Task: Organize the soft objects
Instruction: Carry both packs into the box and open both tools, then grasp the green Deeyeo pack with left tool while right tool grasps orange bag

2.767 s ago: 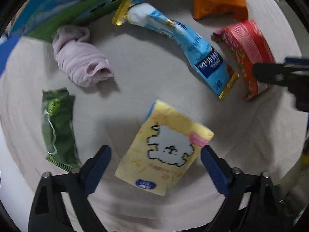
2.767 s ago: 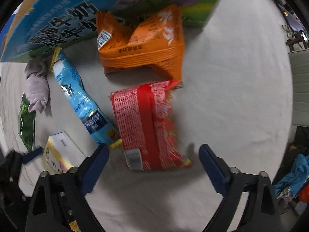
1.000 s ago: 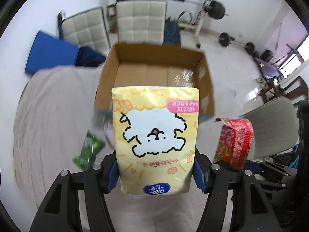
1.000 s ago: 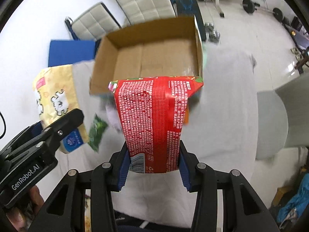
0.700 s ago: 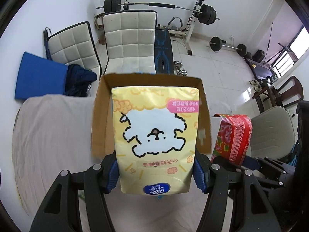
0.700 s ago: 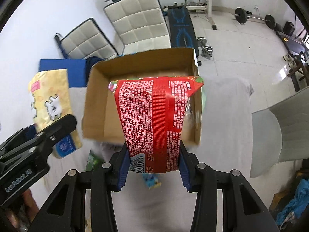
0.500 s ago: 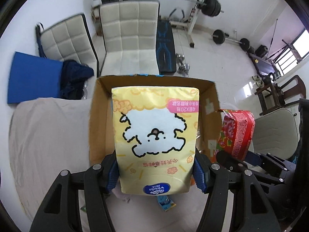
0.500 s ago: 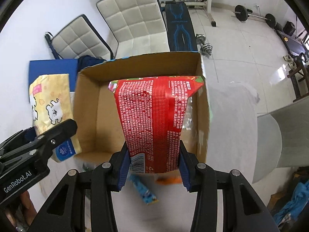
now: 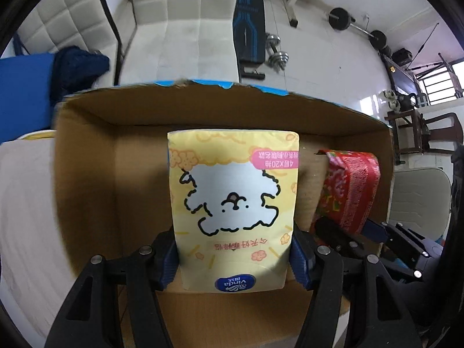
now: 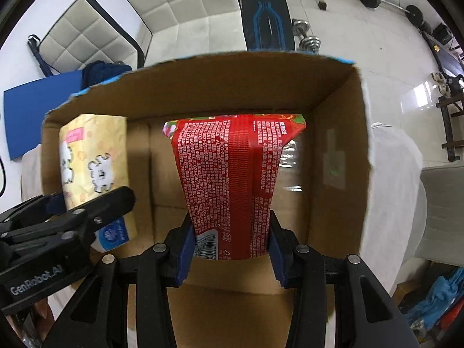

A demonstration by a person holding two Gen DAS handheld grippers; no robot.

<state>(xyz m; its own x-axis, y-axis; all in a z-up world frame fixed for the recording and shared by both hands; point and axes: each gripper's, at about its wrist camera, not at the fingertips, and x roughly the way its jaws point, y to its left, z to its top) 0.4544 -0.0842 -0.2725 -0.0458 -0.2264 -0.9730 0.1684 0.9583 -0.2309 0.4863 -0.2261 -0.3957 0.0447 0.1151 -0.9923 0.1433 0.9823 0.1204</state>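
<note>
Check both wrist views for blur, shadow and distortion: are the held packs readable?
Left wrist view: the yellow tissue pack is sharp, its print legible; the brown cardboard box is smeared along its left wall, with shadow inside. Right wrist view: the red snack packet is crisp; the box rim is blurred. Both show fisheye bending and dark corners.

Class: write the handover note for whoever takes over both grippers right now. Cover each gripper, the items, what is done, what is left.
Left gripper: shut on the yellow tissue pack, held over the open cardboard box.
Right gripper: shut on the red snack bag, over the same box.
Done: both items lifted and brought to the box.
Left: lower, release both; any other items are out of view.
</note>
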